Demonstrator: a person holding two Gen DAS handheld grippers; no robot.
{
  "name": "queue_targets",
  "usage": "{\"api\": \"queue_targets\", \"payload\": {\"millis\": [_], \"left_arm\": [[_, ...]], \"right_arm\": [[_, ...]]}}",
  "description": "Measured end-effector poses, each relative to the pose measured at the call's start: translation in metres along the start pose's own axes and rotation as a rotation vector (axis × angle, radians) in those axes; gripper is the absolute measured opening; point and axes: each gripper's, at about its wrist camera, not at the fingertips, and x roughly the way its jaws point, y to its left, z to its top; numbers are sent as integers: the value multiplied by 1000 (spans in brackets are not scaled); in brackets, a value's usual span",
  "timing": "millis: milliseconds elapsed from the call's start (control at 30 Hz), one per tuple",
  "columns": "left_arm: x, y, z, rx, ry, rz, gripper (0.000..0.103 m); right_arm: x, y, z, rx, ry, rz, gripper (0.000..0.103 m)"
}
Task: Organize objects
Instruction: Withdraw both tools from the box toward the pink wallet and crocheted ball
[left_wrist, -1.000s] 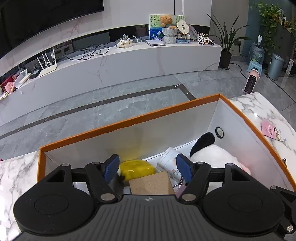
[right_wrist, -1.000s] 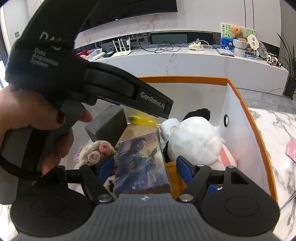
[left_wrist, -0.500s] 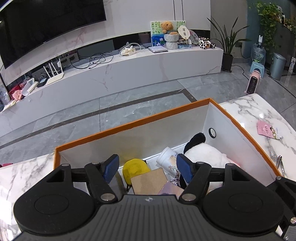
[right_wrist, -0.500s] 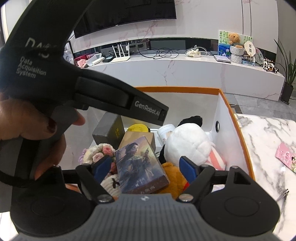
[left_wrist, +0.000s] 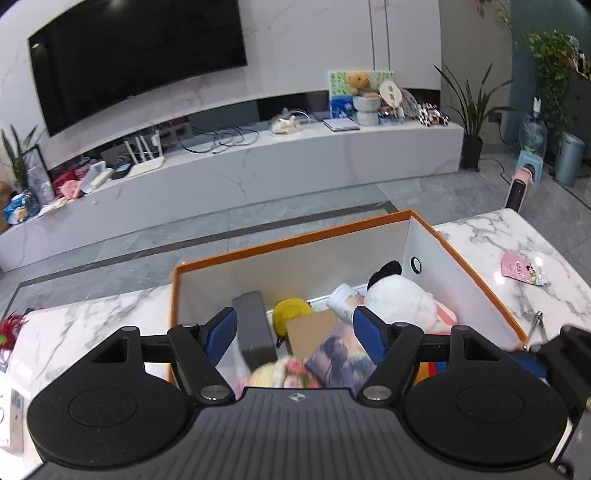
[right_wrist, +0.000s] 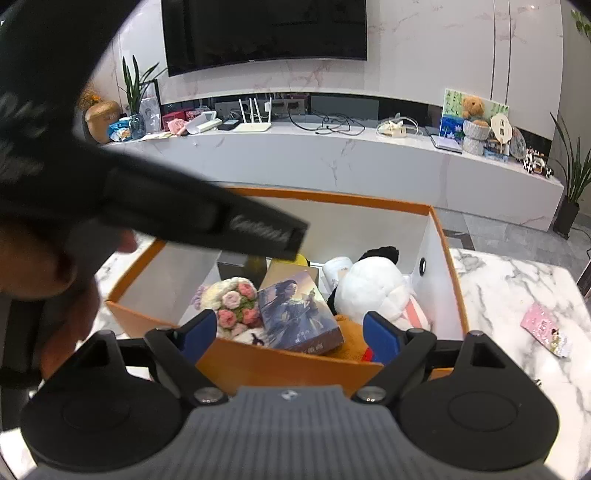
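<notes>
The left gripper (left_wrist: 294, 332) hung over the near side of the orange box (left_wrist: 288, 240) with its blue pads spread and still widening, nothing caught between them. The right gripper (right_wrist: 287, 334) hovered just outside the box's near wall, its jaws also opening and bare of any object; the illustrated card box (right_wrist: 298, 314) showed through the gap but lay down inside, untouched. The box stood on a white marble table (right_wrist: 517, 291). Inside it, the card box leaned over a brown cardboard piece (left_wrist: 308, 330), with a crocheted flower bouquet (right_wrist: 232, 299) just to its left and a white plush with a black ear (right_wrist: 369, 288) on its right, against the wall with the round hole. Toward the far wall lay a dark grey box (left_wrist: 255, 328), a yellow object (left_wrist: 291, 308) and a white patterned cup (left_wrist: 343, 297) on its side. In the right wrist view, the black body of the left gripper and the person's hand (right_wrist: 40, 266) holding it filled the left side. A pink packet (right_wrist: 546, 328) lay on the table, well apart from the box on its right.
</notes>
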Motion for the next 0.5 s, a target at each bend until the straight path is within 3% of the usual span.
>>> {"api": "queue_targets", "payload": {"millis": [367, 500], "left_arm": [[-87, 5, -66, -122, -102, 40, 89], [-95, 8, -97, -151, -99, 19, 92]], "right_arm": [[-66, 11, -30, -108, -18, -13, 92], [-70, 4, -48, -80, 15, -12, 94]]}}
